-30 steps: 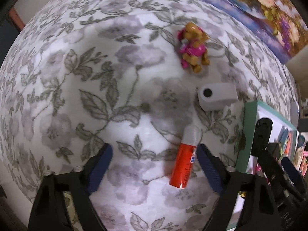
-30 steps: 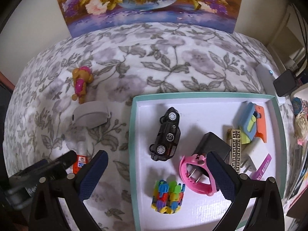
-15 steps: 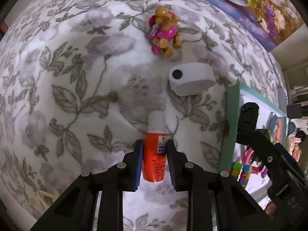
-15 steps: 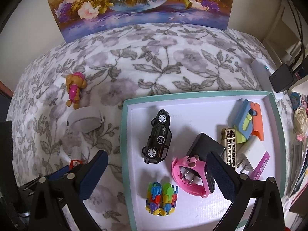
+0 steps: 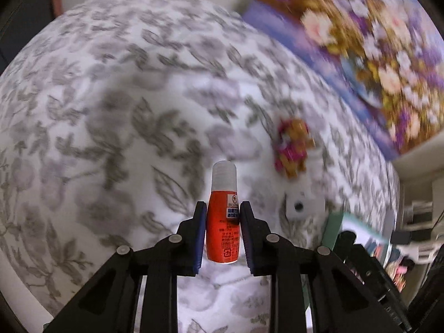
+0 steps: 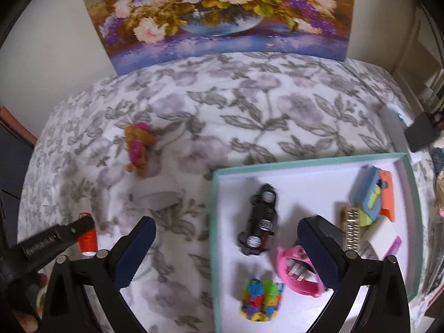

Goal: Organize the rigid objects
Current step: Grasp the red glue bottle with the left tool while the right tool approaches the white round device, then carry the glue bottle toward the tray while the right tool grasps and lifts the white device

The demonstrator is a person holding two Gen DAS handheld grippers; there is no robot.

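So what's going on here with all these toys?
Someone is tidying small things into a tray. The left hand-held gripper is shut on a red bottle, held above the flowered cloth. The right hand-held gripper hangs open over the tray's edge. A toy dog and a grey gadget lie outside.

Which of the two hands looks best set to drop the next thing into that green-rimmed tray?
Left. Its tongs are clamped on the small red bottle with a white cap, beside the green-rimmed tray. The right tongs hang open and empty.

Bare cloth (image 6: 172,252) left of tray (image 6: 215,222)
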